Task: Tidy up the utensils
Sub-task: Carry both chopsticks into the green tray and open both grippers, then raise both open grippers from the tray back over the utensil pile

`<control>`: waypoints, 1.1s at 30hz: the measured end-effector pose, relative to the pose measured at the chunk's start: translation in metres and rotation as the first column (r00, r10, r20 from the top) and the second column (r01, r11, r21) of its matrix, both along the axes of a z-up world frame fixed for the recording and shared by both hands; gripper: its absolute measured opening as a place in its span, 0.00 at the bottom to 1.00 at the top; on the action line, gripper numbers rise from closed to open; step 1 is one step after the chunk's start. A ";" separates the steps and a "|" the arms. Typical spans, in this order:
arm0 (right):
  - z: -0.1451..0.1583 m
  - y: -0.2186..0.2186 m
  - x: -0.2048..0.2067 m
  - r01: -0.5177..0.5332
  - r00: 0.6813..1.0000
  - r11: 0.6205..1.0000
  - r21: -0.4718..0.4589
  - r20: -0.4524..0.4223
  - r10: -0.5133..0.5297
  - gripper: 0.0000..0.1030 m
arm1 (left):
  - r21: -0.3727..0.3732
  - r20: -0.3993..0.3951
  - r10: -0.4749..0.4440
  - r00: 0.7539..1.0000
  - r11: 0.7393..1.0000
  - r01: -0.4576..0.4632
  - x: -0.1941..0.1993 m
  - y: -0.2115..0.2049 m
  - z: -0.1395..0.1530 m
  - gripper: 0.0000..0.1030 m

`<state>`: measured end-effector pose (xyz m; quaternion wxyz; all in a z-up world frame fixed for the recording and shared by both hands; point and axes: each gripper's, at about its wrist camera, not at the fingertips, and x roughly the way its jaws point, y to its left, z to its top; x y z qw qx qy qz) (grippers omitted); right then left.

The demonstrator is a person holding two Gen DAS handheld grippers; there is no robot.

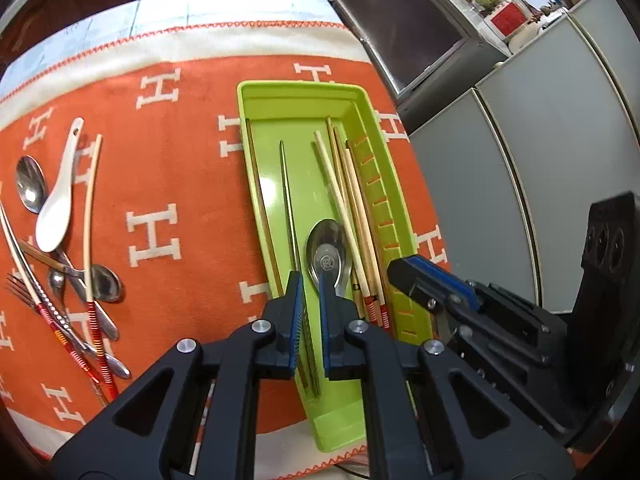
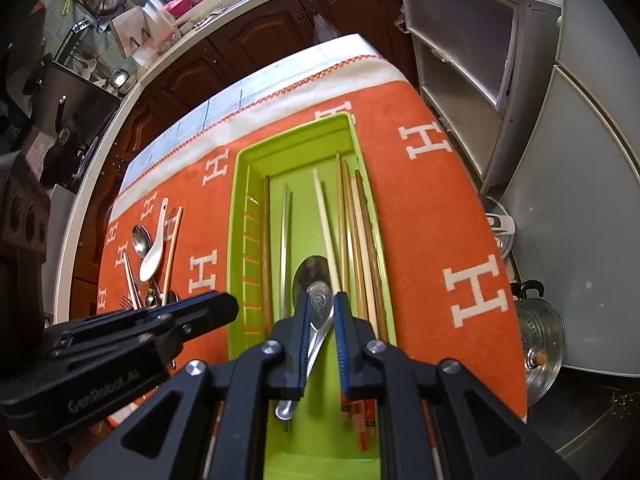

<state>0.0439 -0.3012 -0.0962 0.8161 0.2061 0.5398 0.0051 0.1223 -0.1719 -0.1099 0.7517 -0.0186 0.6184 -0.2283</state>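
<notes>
A green tray lies on the orange cloth and holds several chopsticks and a steel spoon. My left gripper hovers over the tray's near end, shut with nothing in it. It also shows at the left edge of the right wrist view. My right gripper is above the steel spoon. The spoon's handle leans on one pad and a gap shows at the other, so the jaws stand slightly open. In the left wrist view the right gripper hangs over the tray's slotted side.
Loose on the cloth to the left are a white ceramic spoon, steel spoons, a fork and red-wrapped chopsticks. Grey cabinets stand past the table's right edge, and a steel pot sits low beside them.
</notes>
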 end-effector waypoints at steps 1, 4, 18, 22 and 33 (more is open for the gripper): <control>0.001 0.000 -0.001 0.004 1.000 1.000 0.002 0.003 -0.004 0.12 | 0.005 0.007 -0.002 1.000 1.000 0.002 -0.002 0.001 0.003 0.04; 0.006 0.003 -0.004 0.003 1.000 1.000 0.011 0.021 -0.004 0.12 | 0.019 0.021 -0.017 1.000 1.000 0.016 -0.009 0.005 0.009 0.04; 0.024 0.057 -0.011 -0.096 0.994 0.994 0.048 0.061 0.093 0.12 | 0.070 0.134 0.016 0.991 0.997 -0.026 -0.034 0.084 0.039 0.04; 0.027 0.080 -0.007 -0.151 0.987 0.987 0.053 0.067 0.147 0.12 | 0.074 0.149 0.058 0.987 0.995 -0.070 -0.034 0.117 0.044 0.05; 0.026 0.149 0.013 -0.300 0.953 0.952 0.062 0.059 0.296 0.11 | 0.040 0.099 0.243 0.965 0.968 -0.248 -0.021 0.210 0.032 0.08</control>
